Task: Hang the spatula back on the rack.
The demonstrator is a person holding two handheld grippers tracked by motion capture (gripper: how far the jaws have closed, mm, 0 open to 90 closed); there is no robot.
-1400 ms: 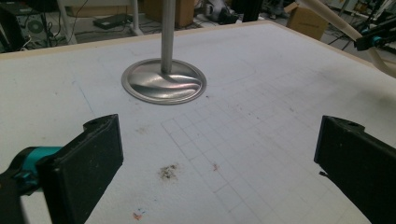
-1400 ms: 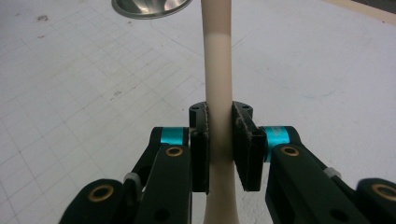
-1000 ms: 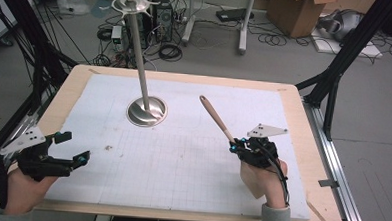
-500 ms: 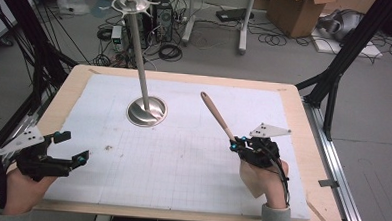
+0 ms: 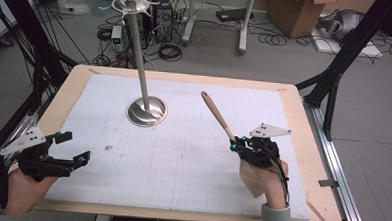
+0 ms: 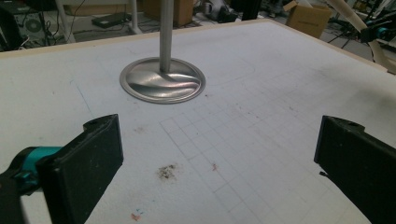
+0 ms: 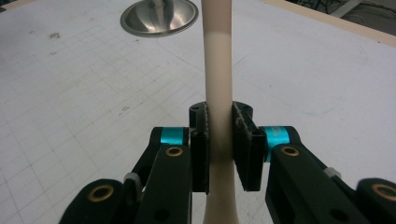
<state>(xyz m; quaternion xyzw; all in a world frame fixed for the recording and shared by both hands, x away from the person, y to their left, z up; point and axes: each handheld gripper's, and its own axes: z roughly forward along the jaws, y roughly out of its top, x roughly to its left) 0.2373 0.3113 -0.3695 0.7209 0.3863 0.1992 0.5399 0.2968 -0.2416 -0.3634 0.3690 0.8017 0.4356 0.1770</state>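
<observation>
Resting at the left near corner of the surface (image 5: 302,145), left hand-held gripper (image 5: 74,148) with jaws spread wide and nothing between them, above the white gridded sheet (image 6: 261,116). Standing farther in, a round steel base (image 5: 146,111) with a tall metal pole (image 5: 138,58) rising from its middle, ending in a knob. Marking the sheet near the left jaws, a small dark smudge (image 6: 166,171). Clamped at the right, right hand-held gripper (image 7: 219,140) with pads pressed on a wooden spoon (image 5: 216,114), handle slanting up and away toward the pole, broad end down by the hand. Beyond the wooden rim, grey floor with cables, black frame legs and cardboard boxes (image 5: 298,12).
</observation>
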